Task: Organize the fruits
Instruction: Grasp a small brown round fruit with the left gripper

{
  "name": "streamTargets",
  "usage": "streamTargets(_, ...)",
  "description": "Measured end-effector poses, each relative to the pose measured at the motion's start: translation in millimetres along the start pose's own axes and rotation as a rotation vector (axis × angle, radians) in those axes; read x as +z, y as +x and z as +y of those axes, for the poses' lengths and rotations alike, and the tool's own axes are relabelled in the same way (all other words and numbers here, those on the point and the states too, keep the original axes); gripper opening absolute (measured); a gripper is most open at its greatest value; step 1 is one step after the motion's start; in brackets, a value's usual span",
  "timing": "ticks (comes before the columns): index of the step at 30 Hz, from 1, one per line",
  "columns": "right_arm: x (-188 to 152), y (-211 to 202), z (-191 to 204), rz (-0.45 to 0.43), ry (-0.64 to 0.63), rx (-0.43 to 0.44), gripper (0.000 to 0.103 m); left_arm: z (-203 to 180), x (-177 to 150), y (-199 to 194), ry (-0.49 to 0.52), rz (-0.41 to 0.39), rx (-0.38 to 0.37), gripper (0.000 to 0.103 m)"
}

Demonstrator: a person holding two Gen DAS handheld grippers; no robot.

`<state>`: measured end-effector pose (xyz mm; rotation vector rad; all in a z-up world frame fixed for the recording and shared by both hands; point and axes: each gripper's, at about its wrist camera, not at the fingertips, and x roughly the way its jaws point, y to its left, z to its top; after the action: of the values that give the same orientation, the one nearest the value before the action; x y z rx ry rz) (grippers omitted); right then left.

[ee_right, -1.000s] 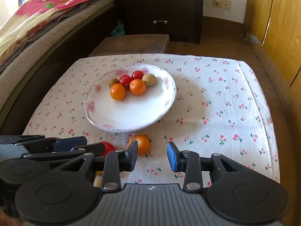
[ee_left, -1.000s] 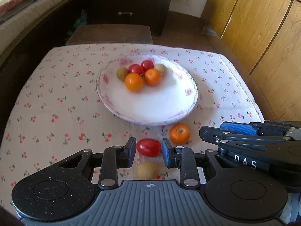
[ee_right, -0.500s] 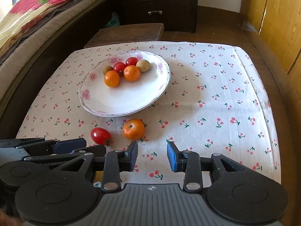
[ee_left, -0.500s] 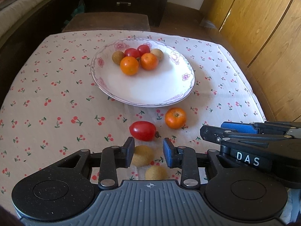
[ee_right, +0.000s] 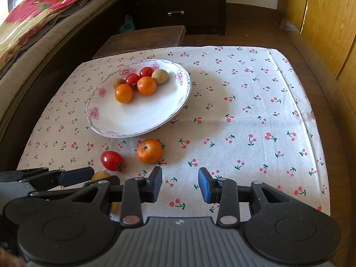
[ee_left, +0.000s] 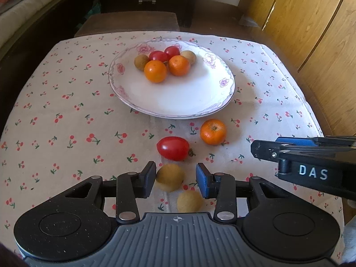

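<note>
A white flowered plate (ee_left: 184, 102) (ee_right: 133, 122) holds two oranges, two red tomatoes and two tan round fruits. On the cloth in front of it lie an orange (ee_left: 213, 131) (ee_right: 149, 151), a red tomato (ee_left: 173, 148) (ee_right: 111, 160) and two tan fruits (ee_left: 170, 177) (ee_left: 189, 201). My left gripper (ee_left: 175, 180) is open, its jaws on either side of the nearer-plate tan fruit, touching it on the left. My right gripper (ee_right: 180, 183) is open and empty over bare cloth, right of the orange.
The table carries a cherry-print cloth (ee_right: 255, 111). A dark stool (ee_right: 142, 37) and a dresser (ee_right: 178, 4) stand behind it, a bed (ee_right: 33, 26) to the left, wooden cupboards (ee_left: 311, 33) to the right. The right gripper's side (ee_left: 307, 160) shows in the left wrist view.
Both grippers have drawn back toward the near edge of the table. The left gripper has left the red tomato and now straddles a tan fruit. Both stay open.
</note>
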<state>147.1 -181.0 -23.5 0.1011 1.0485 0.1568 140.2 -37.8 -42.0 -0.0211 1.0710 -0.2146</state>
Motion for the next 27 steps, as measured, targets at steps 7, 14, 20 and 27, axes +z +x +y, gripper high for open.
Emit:
streamTargets(7,-5.7,-4.5,3.1,-0.001,-0.008,0.014,0.037,3.6,-0.1,11.4,-0.026,0.034,0.001,0.045)
streamTargets(14,-6.5,-3.7,4.3,0.004,-0.011,0.018,0.038,5.0,2.9,11.7,-0.044,0.024,-0.005,0.045)
streamTargets(20,-8.8,-3.7,4.7,0.01,-0.014,0.019,0.038,4.1,2.4,11.4,-0.022,0.017,0.013,0.036)
streamTargets(27,-11.6,-3.3,15.3,0.018,-0.035,0.043,0.038,8.9,-0.8,3.0,-0.007,0.002,0.03,0.036)
